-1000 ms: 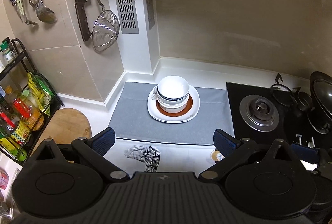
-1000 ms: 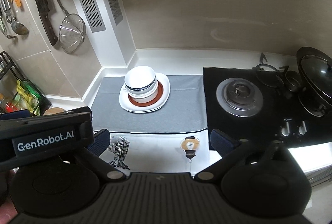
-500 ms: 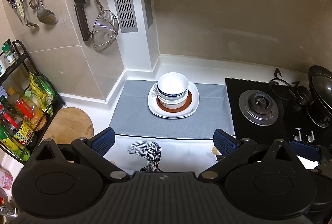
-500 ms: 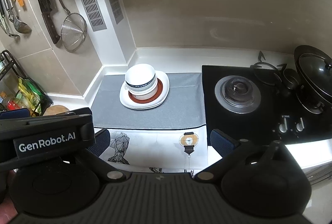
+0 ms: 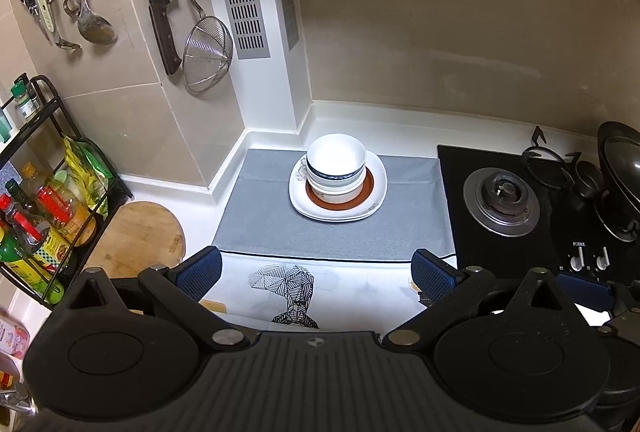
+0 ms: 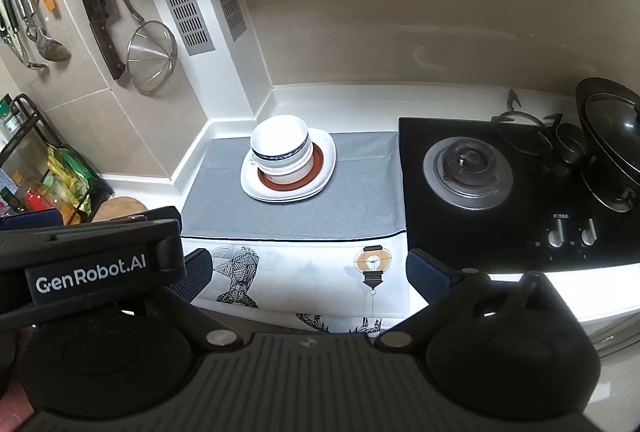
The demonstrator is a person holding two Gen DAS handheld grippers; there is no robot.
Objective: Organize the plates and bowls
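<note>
The left gripper (image 5: 316, 272) is wide open and holds nothing. The right gripper (image 6: 308, 274) is too. Far ahead of both, the stacked bowls (image 5: 336, 166) sit on white plates (image 5: 372, 204) on a gray mat (image 5: 260, 224).

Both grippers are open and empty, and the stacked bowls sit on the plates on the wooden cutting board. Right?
Not quite: the bowls and plates sit on the grey mat, as the left wrist view shows. The rest holds.
</note>
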